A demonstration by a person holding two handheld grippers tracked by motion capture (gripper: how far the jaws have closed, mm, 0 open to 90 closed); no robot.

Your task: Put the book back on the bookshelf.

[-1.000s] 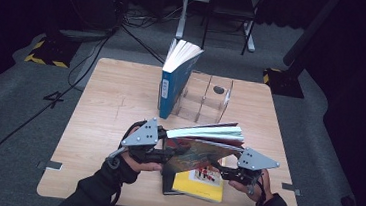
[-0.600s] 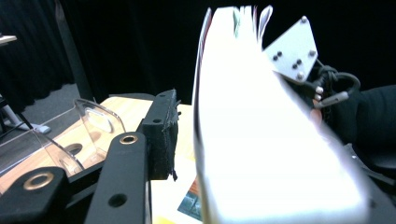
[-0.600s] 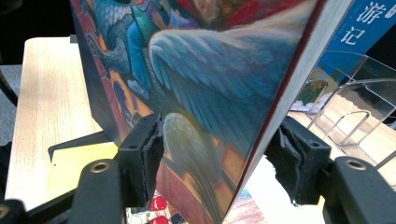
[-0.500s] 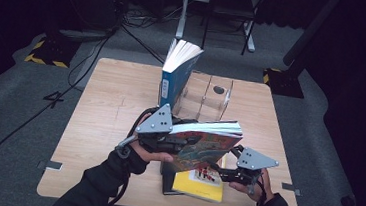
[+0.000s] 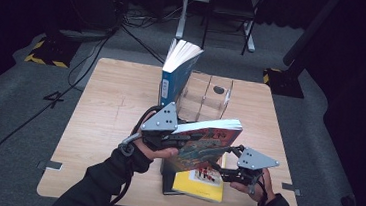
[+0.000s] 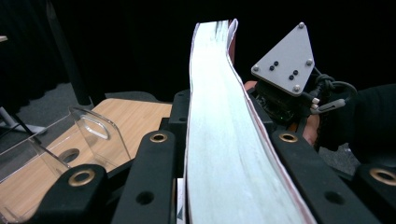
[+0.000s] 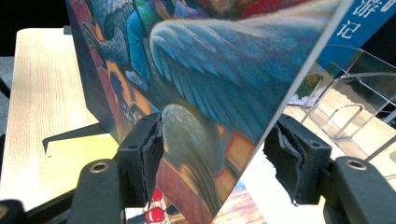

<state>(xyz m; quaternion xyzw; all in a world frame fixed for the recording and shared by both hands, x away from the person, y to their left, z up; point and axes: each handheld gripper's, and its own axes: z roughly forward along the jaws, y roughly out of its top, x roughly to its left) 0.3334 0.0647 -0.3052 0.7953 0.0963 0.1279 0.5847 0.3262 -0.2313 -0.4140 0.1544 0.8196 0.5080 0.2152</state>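
The left gripper (image 5: 180,139) has just been closing its jaws and clamps the colourful book (image 5: 207,148), held above the table (image 5: 100,106). The right gripper (image 5: 225,172) stands open around the book's lower corner, pads apart from it. The book's cover hides most of the yellow book (image 5: 199,184) below.

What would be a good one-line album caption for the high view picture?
Two hand-held grippers lift a colourful picture book off a yellow book on a wooden table, near a clear rack holding a blue book.

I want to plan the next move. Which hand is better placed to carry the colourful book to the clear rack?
Left, probably. The left tool clamps the colourful book beside the clear rack; the right tool stands open around its cover.
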